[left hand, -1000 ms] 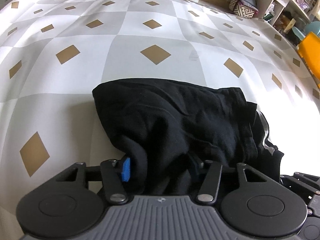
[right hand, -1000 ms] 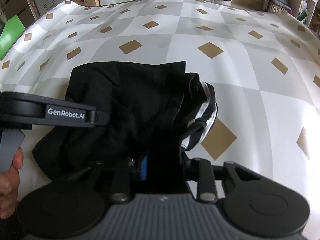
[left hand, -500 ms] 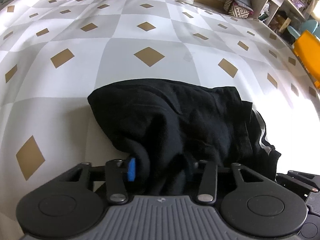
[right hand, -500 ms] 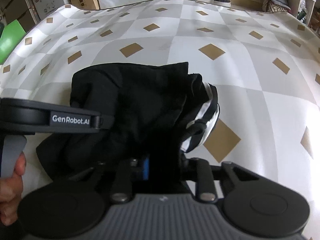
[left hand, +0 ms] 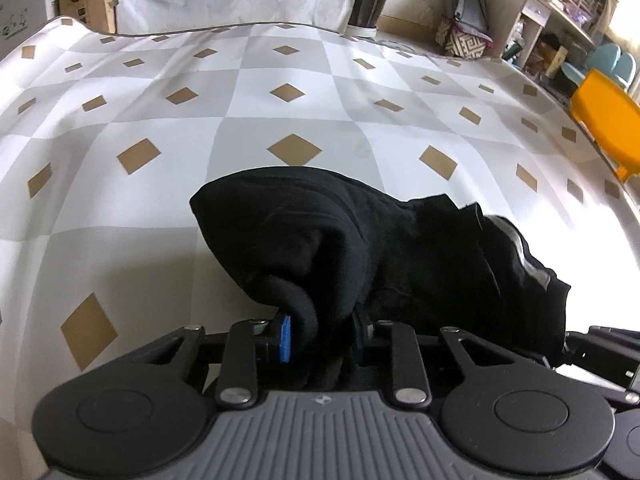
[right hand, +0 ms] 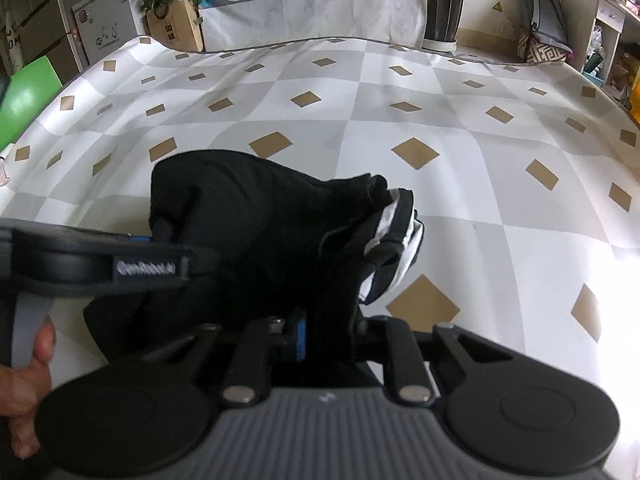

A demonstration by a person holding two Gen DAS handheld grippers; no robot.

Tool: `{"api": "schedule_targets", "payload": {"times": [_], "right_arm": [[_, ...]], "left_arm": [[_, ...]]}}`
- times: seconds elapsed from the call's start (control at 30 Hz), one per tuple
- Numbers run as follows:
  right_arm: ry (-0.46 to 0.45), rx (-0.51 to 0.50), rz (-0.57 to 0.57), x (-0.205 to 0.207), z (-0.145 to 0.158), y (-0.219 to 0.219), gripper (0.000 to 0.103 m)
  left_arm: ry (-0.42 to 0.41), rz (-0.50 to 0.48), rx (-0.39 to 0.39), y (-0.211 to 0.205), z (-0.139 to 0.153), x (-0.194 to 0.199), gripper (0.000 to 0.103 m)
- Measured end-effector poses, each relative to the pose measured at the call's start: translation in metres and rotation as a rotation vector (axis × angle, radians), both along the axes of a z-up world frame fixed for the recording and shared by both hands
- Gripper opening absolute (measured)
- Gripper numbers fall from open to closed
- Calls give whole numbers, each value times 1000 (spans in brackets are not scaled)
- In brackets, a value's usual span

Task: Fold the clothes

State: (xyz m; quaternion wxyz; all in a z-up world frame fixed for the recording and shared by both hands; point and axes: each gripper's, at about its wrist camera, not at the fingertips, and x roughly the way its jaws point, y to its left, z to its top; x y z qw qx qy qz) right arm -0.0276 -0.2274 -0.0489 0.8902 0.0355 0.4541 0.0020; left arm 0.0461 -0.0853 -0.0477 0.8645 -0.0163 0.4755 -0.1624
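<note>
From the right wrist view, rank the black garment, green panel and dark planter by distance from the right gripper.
1. Black garment, pinched in the right gripper.
2. Green panel, off the table's left edge.
3. Dark planter, beyond the table's far edge.

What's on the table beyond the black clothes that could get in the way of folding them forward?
Nothing visible. Both grippers, left and right, have just been closing and pinch the near edge of the black clothes. The checked tablecloth beyond them lies bare up to its far edge.
</note>
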Motion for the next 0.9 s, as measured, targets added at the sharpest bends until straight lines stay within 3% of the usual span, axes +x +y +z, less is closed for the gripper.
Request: {"api": "schedule_targets", "payload": {"times": [0.3,0.4,0.43,0.5,0.57,0.73,0.8,0.83,0.9], "right_arm": [[94,25,-28,-9,-22,4,18],[111,56,-62,-9,-27,-2,27],[114,62,-76,-9,-28,-5,36],[118,73,-103,-9,-30,-10,42],[126,83,-116,-9,-34,-12,47],[105,88,-112,-9,-36,-11,54],[94,75,-93,-9,-37,-8,48],[87,67,-78,-8,-37,-5,34],[85,77,-59,-6,-36,-2,22]], "left_arm": [[91,29,32,7,-22,-10,28],[88,36,44,7,-23,-9,37],[88,43,48,7,-24,-9,39],[91,64,50,10,-27,-8,53],[96,81,44,14,-30,-7,60],[83,78,38,13,-32,-6,64],[71,66,41,11,-33,-7,60],[65,55,39,10,-32,-7,56],[71,36,16,7,-30,-6,37]]}}
